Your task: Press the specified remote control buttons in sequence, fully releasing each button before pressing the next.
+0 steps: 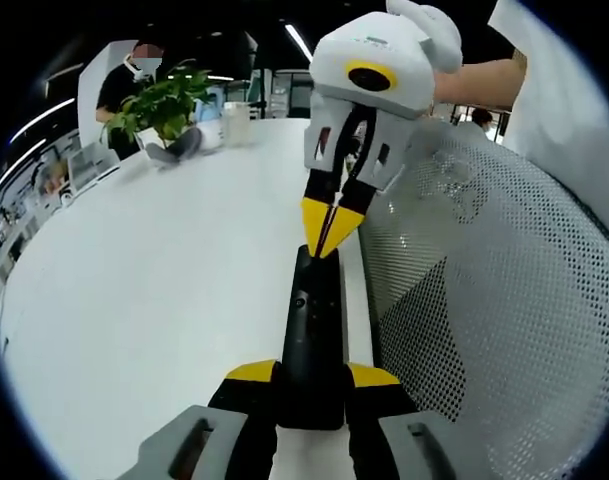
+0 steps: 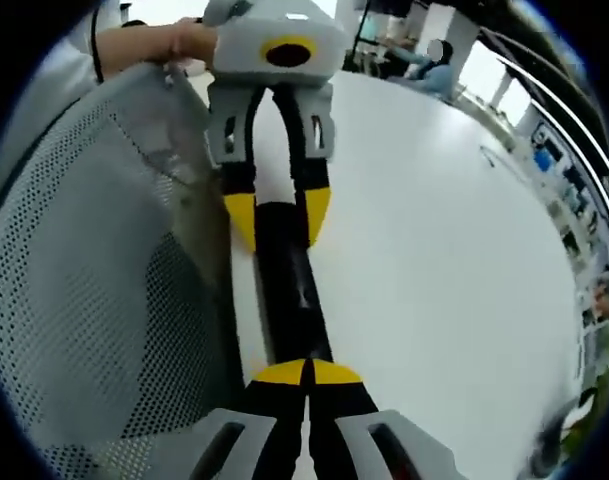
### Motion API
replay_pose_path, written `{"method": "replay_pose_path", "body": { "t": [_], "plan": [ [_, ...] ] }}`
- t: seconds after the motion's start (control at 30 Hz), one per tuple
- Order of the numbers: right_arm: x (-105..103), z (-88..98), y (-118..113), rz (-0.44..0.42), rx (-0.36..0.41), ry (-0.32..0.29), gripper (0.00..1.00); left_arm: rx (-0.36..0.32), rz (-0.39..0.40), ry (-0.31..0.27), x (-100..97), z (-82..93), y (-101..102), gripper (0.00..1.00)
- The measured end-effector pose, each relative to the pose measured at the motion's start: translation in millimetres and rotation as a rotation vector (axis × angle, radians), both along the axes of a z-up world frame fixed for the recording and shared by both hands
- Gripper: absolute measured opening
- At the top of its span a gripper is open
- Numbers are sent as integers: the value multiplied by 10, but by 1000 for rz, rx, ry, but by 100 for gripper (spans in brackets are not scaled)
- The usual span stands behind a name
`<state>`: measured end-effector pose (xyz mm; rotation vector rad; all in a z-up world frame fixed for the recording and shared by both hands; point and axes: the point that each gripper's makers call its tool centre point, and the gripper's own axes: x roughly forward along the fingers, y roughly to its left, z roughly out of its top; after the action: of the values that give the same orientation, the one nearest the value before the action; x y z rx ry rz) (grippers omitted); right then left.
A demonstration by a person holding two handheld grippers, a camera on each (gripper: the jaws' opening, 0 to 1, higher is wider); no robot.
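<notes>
Left gripper (image 1: 312,385) clamps the black remote (image 1: 314,330) over the white desk (image 1: 164,290). Right gripper (image 2: 306,378), fingers pressed together, tips touch the remote's top.

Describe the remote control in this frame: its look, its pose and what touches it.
The remote control is a long, slim black bar, plastic by its look, with small buttons along its top face. It lies along the white table's edge beside a mesh chair back. The left gripper clamps its near end between yellow-tipped jaws. The right gripper, jaws closed, presses its tips down on the far end.
</notes>
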<state>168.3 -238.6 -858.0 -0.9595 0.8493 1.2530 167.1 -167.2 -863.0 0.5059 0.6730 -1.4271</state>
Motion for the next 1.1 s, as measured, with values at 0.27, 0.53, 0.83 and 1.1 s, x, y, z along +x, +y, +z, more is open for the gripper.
{"method": "replay_pose_path", "body": {
  "t": [0.27,0.53,0.83,1.1],
  "plan": [
    [19,-20,11,98,-90,24,0,25,8,-6,-3,1,-9,25],
    [20,16,8,-41,134,-20,0,25,0,-14,-2,-2,3,25],
    [-5,71,107,-83,206,3,0,20,3,-14,-3,-3,1,25],
    [-18,23,132,-26,145,6,0,19,4,-14,-2,-1,3,25]
  ]
}}
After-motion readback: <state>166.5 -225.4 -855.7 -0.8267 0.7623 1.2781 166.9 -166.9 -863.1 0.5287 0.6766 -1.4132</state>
